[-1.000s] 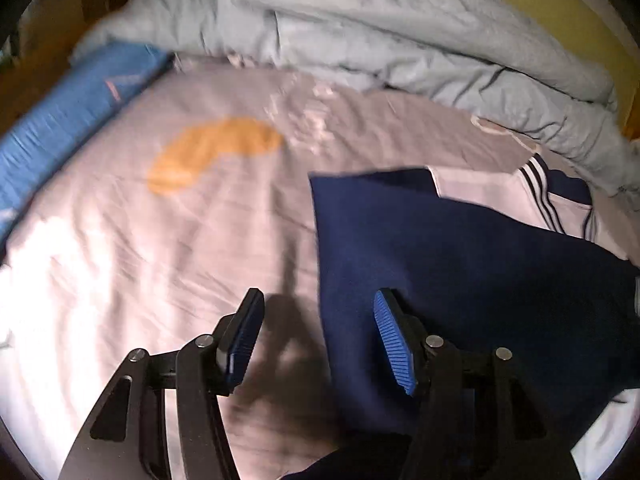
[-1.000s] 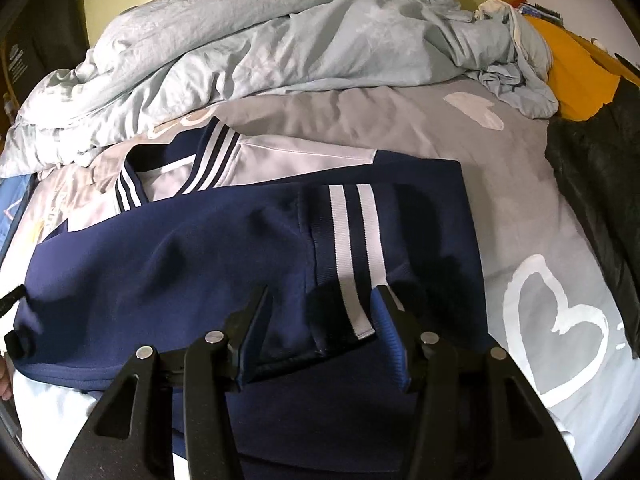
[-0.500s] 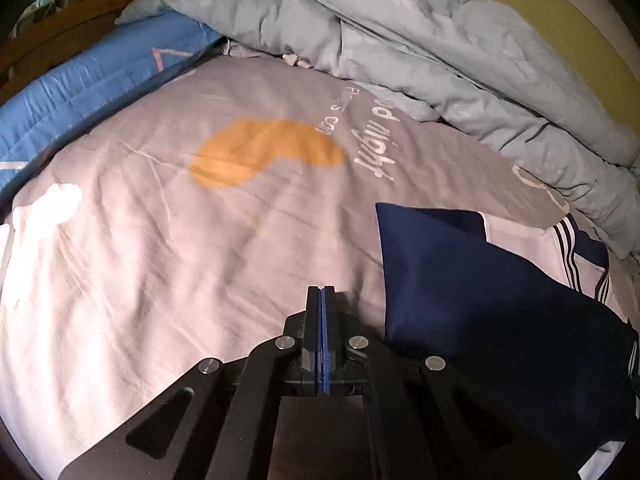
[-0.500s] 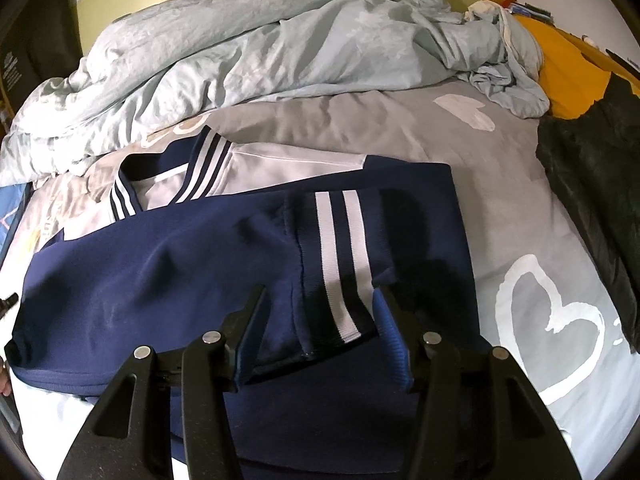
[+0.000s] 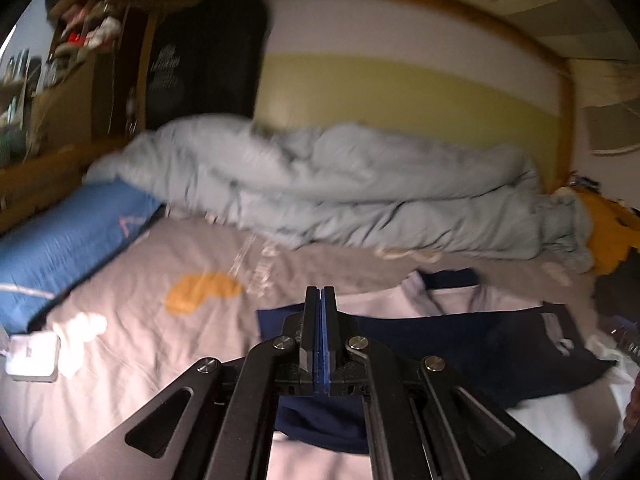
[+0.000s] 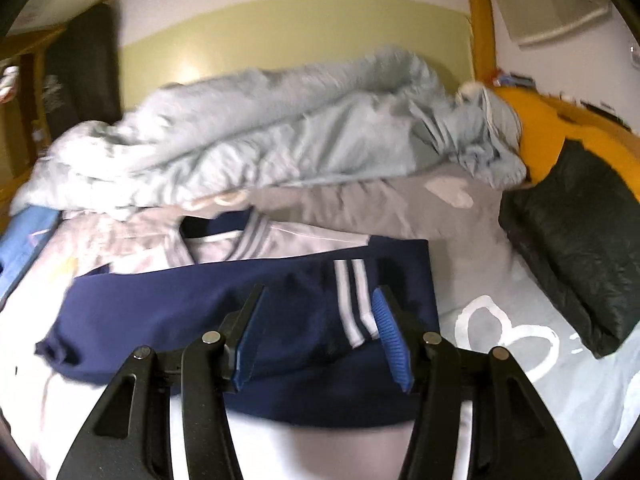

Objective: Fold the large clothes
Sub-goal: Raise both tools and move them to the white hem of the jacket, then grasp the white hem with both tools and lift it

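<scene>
Navy garment [image 6: 256, 304], folded, lies on the bed [image 6: 472, 240]; left claw [image 5: 319, 300] has snapped shut on nothing and lifted away, right claw [image 6: 318, 320] half-open above the striped cuff [image 6: 354, 300], empty—fold likely finished.

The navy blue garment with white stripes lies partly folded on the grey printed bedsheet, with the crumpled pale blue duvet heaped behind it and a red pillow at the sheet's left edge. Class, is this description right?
One detail is wrong. The pillow at the left edge of the grey printed bedsheet is blue, not red, as the left wrist view shows. The navy blue garment with white stripes does lie partly folded, with the crumpled pale blue duvet heaped behind it.
</scene>
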Demonstrator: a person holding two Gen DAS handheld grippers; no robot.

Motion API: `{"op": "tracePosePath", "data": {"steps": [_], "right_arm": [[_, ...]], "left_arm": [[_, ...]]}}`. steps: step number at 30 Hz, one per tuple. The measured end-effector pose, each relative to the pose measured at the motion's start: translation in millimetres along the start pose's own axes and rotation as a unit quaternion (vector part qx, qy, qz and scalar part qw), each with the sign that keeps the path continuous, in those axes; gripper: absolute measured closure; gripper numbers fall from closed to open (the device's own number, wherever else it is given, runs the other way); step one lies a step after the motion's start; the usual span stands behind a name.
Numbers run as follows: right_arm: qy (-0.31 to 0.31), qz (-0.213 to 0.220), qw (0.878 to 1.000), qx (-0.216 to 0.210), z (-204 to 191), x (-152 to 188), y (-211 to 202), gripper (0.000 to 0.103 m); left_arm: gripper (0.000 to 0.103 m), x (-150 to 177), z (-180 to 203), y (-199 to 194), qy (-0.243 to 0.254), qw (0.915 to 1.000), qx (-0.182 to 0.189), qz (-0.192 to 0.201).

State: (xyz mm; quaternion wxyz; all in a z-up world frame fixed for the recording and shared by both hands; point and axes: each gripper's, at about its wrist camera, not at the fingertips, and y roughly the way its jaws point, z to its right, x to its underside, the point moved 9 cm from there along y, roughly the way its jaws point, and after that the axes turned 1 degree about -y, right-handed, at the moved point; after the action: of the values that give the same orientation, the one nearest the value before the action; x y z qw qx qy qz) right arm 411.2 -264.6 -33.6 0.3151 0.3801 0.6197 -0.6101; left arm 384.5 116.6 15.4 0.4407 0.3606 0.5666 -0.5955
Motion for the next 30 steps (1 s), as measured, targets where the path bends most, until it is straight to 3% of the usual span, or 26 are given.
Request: {"op": "tracePosePath", "data": {"steps": [5, 7, 10, 11, 14, 15, 16, 19, 23, 30], "right_arm": [[-0.025, 0.030, 0.999, -0.006, -11.7, 11.2, -62.0, 0.050], [-0.028, 0.037, 0.999, -0.009, -15.7, 10.7, -84.6, 0.050], [-0.037, 0.054, 0.998, -0.009, -23.9, 7.1, -126.6, 0.049], [-0.037, 0.062, 0.997, -0.013, -25.4, 6.6, -140.9, 0.045], [-0.034, 0.088, 0.995, -0.012, -25.1, 3.8, -180.1, 0.034], [-0.031, 0.098, 0.995, -0.013, -23.5, 3.7, -193.7, 0.026], [-0.025, 0.106, 0.994, -0.020, -22.5, 4.3, -205.5, 0.014], [-0.011, 0.123, 0.992, -0.039, -17.3, 9.6, -231.2, 0.001], [0.000, 0.139, 0.989, -0.046, -10.1, 17.3, -254.2, 0.001], [-0.009, 0.152, 0.987, -0.046, -3.1, 29.7, -270.3, 0.000]], "left_arm": [[0.102, -9.8, 33.9, -54.8, 0.019, 0.9994, 0.030, 0.006], [0.097, -14.4, 44.1, -79.2, 0.029, 0.9991, 0.029, 0.012], [0.058, -18.9, 53.6, -116.2, 0.035, 0.9989, 0.023, 0.023], [0.039, -19.9, 56.0, -130.6, 0.039, 0.9986, 0.019, 0.031], [0.024, -19.9, 59.8, -167.1, 0.049, 0.9977, 0.006, 0.046], [0.016, -19.0, 61.2, -183.0, 0.046, 0.9974, 0.013, 0.053], [0.014, -17.9, 60.5, -193.3, 0.041, 0.9973, 0.017, 0.059], [0.012, -11.4, 56.5, -226.7, 0.019, 0.9965, 0.028, 0.077], [0.000, 1.2, 53.8, -251.7, 0.012, 0.9960, 0.040, 0.079], [0.000, 24.3, 58.7, -264.2, 0.046, 0.9950, 0.019, 0.086]]}}
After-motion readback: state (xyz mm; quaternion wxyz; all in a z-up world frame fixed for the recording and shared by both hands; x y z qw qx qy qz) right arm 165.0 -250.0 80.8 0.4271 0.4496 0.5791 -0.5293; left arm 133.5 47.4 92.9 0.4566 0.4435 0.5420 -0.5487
